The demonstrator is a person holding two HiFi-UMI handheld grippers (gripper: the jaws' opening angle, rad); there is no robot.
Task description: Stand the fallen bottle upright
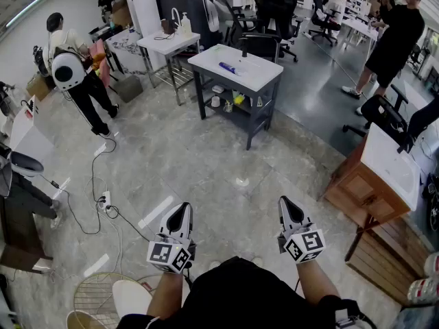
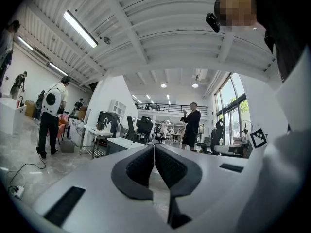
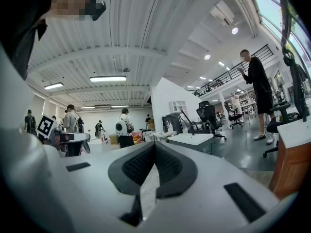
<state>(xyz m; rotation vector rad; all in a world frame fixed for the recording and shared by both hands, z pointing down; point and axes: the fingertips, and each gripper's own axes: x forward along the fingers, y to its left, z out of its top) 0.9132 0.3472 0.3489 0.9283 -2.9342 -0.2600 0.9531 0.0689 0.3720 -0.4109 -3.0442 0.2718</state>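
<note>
While the head view shows the left gripper and right gripper low and well apart from the white table, the bottle lies flat near the table's middle. Left gripper view: jaws pressed together, empty. Right gripper view: jaws likewise closed on nothing.

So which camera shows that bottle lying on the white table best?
The head view: it looks down on the bottle, lying flat on the table. Both gripper views see that table edge-on from afar; no bottle can be made out there.
</note>
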